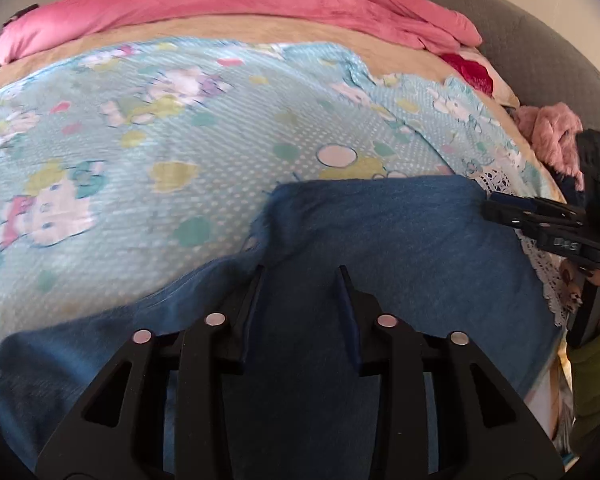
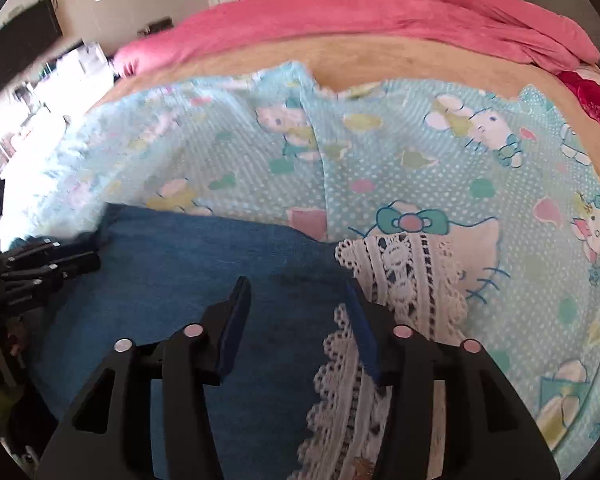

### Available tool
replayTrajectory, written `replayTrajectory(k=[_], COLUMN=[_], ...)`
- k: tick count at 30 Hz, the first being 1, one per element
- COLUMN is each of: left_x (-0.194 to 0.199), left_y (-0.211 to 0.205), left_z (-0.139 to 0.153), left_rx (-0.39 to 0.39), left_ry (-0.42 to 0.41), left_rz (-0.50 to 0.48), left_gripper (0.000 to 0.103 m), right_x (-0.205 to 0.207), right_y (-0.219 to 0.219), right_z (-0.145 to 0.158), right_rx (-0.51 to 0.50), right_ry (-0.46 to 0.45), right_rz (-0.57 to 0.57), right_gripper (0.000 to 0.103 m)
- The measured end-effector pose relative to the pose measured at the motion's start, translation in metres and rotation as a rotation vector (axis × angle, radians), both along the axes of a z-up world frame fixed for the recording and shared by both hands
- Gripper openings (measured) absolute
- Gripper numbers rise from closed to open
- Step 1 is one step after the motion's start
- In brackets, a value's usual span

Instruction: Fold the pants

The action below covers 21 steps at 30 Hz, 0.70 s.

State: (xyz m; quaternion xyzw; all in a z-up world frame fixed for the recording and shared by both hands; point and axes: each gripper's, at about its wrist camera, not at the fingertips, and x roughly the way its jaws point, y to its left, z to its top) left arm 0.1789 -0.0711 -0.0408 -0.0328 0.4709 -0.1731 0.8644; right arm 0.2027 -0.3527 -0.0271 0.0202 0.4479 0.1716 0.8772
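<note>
The blue pants (image 1: 380,248) lay spread on the bed, on top of the light blue cartoon-print sheet (image 1: 160,140), with their far edge running straight across the middle of both views. A band of white lace trim (image 2: 404,272) showed along the right edge of the pants, lying partly over the print.

Your left gripper (image 1: 302,276) hovered over the blue cloth with its fingers (image 1: 256,292) spread wide and nothing between them; only the dark fabric showed in the gap. I could not tell whether the tips touched the cloth.

Your right gripper (image 2: 296,288) was also held wide apart and gripped nothing. Its left finger sat over the blue fabric and its right finger (image 2: 364,328) sat over the lace, so the gap straddled the seam where the lace met the blue cloth. In the left wrist view the same gripper came in from the right edge, near the far right corner of the pants; its fingers looked close together from that side-on angle.

A pink blanket (image 1: 260,4) was bunched along the far side of the bed, with a tan strip of bedding (image 2: 380,56) between it and the printed sheet. A grey headboard (image 1: 540,52) curved along the right, and a fuzzy pink item (image 1: 548,132) lay beside it.
</note>
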Motion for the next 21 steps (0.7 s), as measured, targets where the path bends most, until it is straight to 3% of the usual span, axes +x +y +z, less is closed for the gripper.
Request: replayTrajectory(k=[1, 5, 10, 12, 15, 18, 21], left_x=[-0.005, -0.031, -0.065, -0.079, -0.093, -0.103, -0.111], left_y=[0.005, 0.034, 0.063, 0.07, 0.08, 0.09, 0.095], left_z=[0.005, 0.02, 0.019, 0.014, 0.004, -0.001, -0.001], left_rx=[-0.002, 0.042, 0.121, 0.165, 0.225, 0.243, 0.238], left_ry=[-0.012, -0.046, -0.009, -0.008, -0.017, -0.019, -0.022], left_rz=[0.009, 0.064, 0.131, 0.14, 0.164, 0.178, 0.173], left_gripper=[0.041, 0.049, 0.054, 0.064, 0.068, 0.068, 0.068], right_x=[-0.009, -0.05, -0.093, -0.104, -0.111, -0.113, -0.119], right_y=[-0.005, -0.026, -0.032, -0.022, -0.005, -0.003, -0.024], right_z=[0.008, 0.032, 0.034, 0.027, 0.012, -0.016, -0.024], right_rx=[0.015, 0.003, -0.037, -0.071, -0.177, -0.379, -0.24], right_ry=[-0.023, -0.076, -0.049, -0.024, 0.024, 0.104, 0.155], right_rz=[-0.001, -0.017, 0.004, 0.036, 0.062, -0.002, -0.078], right_gripper=[0.06, 0.06, 0.061, 0.061, 0.072, 0.075, 0.075])
